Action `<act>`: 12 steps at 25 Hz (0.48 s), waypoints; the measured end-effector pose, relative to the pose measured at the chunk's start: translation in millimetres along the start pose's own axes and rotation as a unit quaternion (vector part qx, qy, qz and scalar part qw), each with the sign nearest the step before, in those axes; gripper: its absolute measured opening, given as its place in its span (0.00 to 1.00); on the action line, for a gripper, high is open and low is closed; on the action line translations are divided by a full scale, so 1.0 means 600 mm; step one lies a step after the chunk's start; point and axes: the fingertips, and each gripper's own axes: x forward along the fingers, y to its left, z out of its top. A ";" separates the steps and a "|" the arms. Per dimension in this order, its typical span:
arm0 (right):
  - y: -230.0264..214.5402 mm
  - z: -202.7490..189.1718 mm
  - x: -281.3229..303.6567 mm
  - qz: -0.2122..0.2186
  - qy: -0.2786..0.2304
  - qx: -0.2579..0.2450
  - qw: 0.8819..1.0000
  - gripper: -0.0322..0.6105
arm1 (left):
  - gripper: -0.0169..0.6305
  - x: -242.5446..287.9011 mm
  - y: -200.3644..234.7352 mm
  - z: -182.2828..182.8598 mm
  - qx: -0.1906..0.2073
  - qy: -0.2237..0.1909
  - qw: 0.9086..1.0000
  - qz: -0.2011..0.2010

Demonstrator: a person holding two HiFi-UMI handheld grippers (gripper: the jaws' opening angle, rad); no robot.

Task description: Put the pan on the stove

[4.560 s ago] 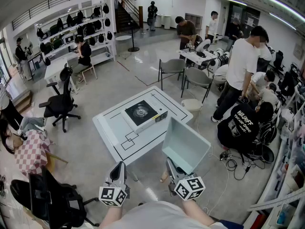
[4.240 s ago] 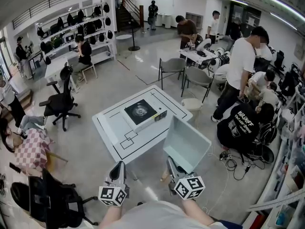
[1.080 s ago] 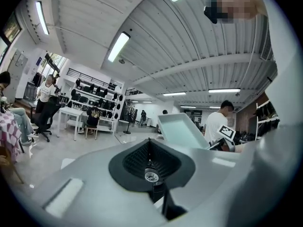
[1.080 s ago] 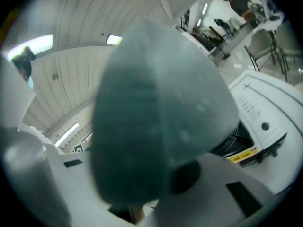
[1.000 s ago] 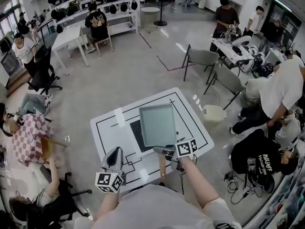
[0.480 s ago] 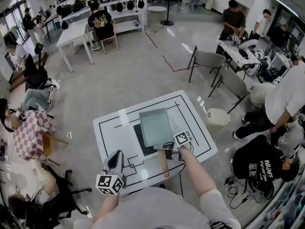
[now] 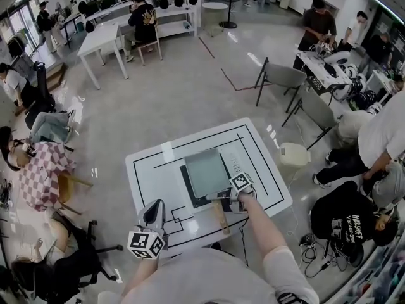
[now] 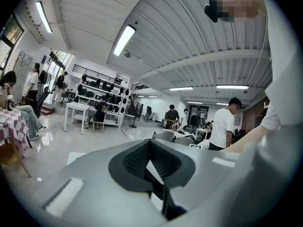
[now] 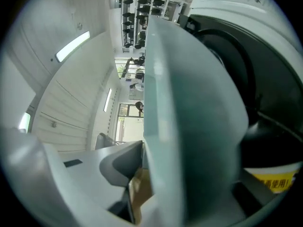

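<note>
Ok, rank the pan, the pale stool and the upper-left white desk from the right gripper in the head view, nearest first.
1. pan: its handle is in the jaws of the right gripper.
2. pale stool: right of the table.
3. white desk: far upper left.

Bright ceiling strip lights (image 8: 124, 39) give even light, fisheye-warped edges (near jaws blurred).

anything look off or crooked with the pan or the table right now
Nothing stands out. The pan lies flat over the stove on the white table, its wooden handle clamped in the right gripper. Nothing is spilled or visibly damaged. Whether the pan rests fully on the stove can't be told.
</note>
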 end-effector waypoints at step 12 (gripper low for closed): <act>-0.013 0.010 0.003 0.020 0.016 0.025 0.999 0.24 | 0.04 0.026 0.002 -0.003 -0.003 0.010 1.000 -0.005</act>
